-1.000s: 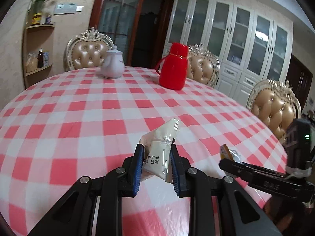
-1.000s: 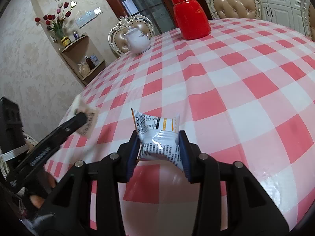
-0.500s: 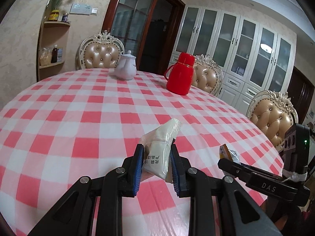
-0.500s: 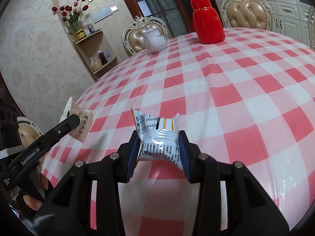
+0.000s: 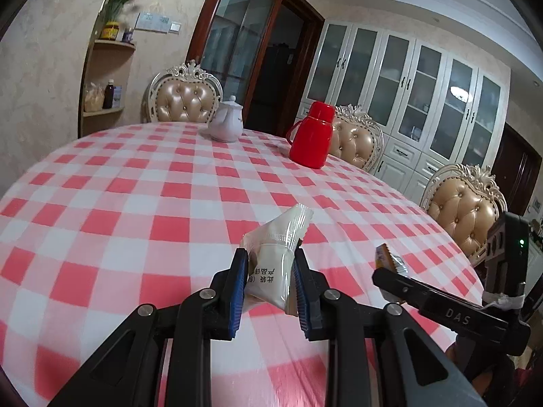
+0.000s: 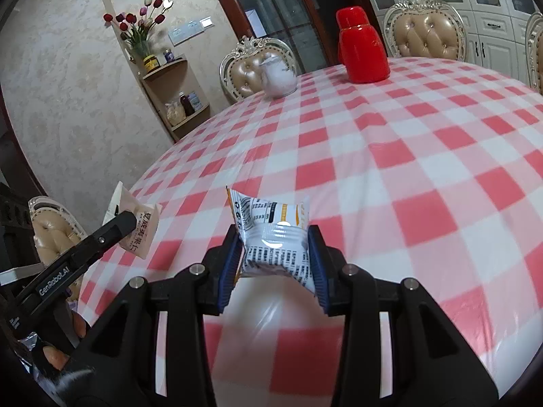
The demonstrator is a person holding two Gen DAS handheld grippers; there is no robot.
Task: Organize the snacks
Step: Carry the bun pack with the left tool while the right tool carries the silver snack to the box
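Both snack packets were held above the near edge of the worktop (image 5: 142, 203), a round one under a red-and-white check cloth; neither touched it. No bin, tray or box for the snacks showed in either view, so the drop spot could not be told.

Step in hand, as judged: carrying both packets to wherever they get grouped. To do it well, the grip should stay firm but not crush the soft wrappers, each packet should be lowered until it lies flat on the cloth before the jaws part, and the two should go side by side, clear of the red flask (image 5: 310, 135) and white teapot (image 5: 225, 125) at the far side.

The left hand-held gripper (image 5: 269, 283) was closed narrow on a cream snack packet (image 5: 275, 254), pinched at its lower half, with the crimped top tilted up to the right. It looked semi-clear, with dark printed characters near the bottom.

The right hand-held gripper (image 6: 275, 259) was clamped on a white snack packet (image 6: 273, 237), puffy and glossy, with dense black print, an orange band and a crimped upper edge. It sat roughly upright between blue pads (image 6: 230, 264).
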